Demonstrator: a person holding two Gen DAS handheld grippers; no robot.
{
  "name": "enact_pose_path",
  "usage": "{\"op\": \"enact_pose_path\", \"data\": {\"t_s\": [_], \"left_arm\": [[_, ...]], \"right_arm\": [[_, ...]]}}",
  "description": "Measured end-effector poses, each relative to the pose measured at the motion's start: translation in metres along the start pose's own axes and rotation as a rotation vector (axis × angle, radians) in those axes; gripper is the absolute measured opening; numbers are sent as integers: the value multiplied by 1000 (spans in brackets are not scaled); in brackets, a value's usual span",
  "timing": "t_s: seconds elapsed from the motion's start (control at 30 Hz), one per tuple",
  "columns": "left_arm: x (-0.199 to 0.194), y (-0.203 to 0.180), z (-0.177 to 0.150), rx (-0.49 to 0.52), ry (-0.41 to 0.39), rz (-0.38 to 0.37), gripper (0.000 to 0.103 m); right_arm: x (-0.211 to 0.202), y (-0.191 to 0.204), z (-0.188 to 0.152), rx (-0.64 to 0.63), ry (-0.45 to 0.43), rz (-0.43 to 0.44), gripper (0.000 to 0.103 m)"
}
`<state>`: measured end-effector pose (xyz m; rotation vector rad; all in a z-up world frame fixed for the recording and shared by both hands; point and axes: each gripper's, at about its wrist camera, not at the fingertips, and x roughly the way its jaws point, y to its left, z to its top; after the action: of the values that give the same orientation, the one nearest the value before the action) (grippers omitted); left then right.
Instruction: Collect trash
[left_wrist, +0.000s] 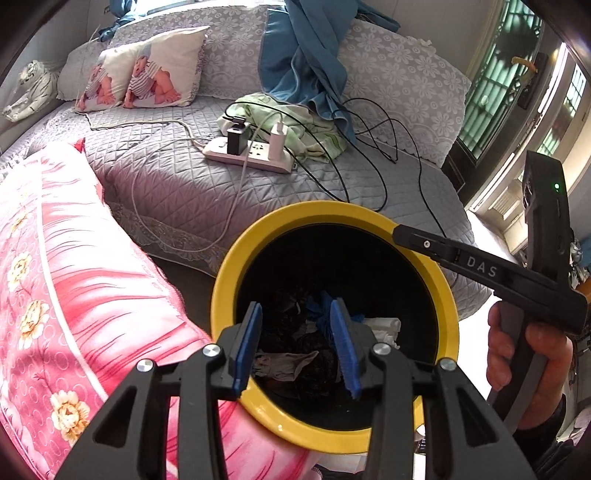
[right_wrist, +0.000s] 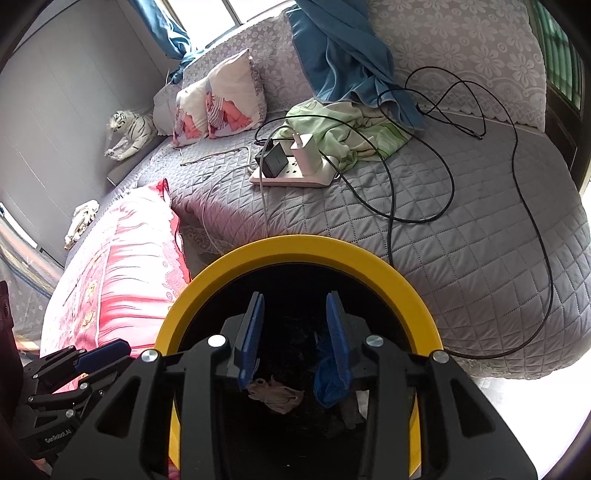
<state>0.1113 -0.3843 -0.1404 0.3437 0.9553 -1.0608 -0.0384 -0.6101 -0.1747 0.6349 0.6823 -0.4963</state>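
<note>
Both grippers, left (left_wrist: 297, 350) and right (right_wrist: 295, 350), hang half-open and empty over the bin (left_wrist: 236, 273), its trash (left_wrist: 284, 363) below the jaws; next, I'd guess, fetch more.

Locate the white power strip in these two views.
The power strip lies on the grey quilted sofa, beside the green cloth.

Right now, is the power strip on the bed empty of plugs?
No: the power strip carries a black adapter and a white charger.
</note>
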Motion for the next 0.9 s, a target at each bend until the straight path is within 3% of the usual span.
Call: {"op": "enact_pose_path", "data": {"t_s": [0.63,0.7,0.77,0.9], "left_arm": [[-108,90,-44,-136,-226,135,37],[-124,98,-50,-144,-264,173,39],[-139,107,-57,-158,-309,219,48],[-169,124,-68,-181,-373,269,51]], "right_arm": [[-2,109,-3,-163,-39,108,34],[-1,124,-6,-180,-40,132,39],[-1,141,-8,-201,-46,142,41],[-4,171,-11,-228,-69,171,56]]}}
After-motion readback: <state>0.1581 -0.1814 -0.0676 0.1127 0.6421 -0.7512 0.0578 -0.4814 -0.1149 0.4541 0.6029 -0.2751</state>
